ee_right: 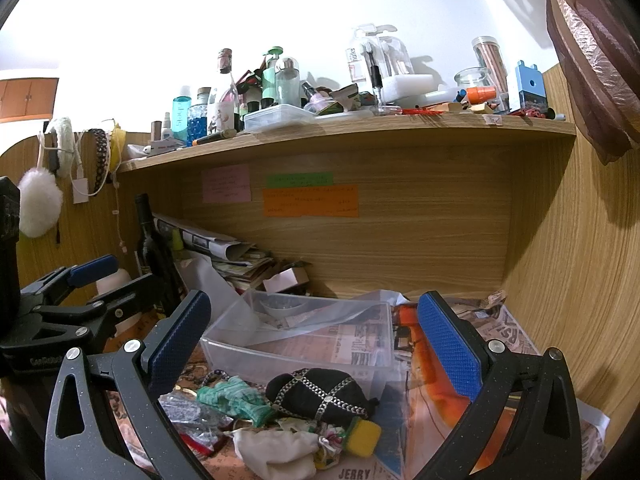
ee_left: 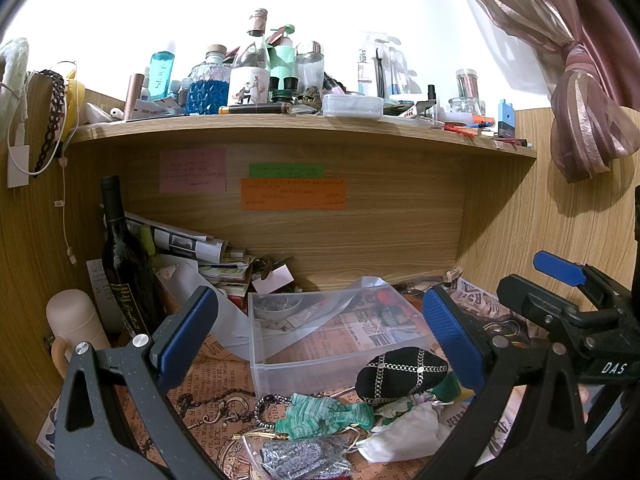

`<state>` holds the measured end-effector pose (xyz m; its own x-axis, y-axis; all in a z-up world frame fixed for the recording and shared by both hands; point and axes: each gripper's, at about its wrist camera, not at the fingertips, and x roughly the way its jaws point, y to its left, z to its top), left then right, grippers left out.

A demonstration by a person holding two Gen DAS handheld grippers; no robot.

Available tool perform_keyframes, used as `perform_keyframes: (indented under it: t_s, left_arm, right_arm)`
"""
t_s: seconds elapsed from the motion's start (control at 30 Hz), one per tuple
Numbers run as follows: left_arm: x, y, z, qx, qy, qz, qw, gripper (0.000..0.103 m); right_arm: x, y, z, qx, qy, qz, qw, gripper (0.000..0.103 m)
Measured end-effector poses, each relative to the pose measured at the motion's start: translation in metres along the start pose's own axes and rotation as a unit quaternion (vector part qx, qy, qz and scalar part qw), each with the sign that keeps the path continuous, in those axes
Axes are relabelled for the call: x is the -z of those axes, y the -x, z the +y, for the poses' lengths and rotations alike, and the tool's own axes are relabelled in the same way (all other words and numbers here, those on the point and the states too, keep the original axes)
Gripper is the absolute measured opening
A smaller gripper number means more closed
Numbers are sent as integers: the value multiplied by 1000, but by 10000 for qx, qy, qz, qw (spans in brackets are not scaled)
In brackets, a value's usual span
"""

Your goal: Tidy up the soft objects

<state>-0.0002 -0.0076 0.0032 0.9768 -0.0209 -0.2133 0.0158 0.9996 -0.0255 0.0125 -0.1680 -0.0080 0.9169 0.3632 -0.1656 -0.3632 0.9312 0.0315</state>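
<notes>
Now your wood-grain desk nook carries a cluttered shelf; newsprint-style paper reads "JERRY". Both the left gripper and right gripper gape wide over the clear bin, soft pile beside it: black pouch, perhaps a white cloth.

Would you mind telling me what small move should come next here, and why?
Probably lower the right gripper onto the black studded pouch. It tops the soft pile in front of the clear plastic bin, nothing covers it, and both the right and the left gripper are open, holding nothing.
</notes>
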Motion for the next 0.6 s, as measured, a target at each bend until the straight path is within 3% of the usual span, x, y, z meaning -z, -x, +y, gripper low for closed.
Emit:
perform_keyframes:
  t_s: [0.3, 0.6]
  left_arm:
    - [5, -4, 1, 49, 20, 100, 9999, 103]
    - [39, -36, 15, 151, 77, 1031, 9945, 103]
  right_arm:
    - [4, -5, 0, 2, 16, 89, 10000, 103]
    - [28, -27, -16, 96, -77, 729, 9973, 103]
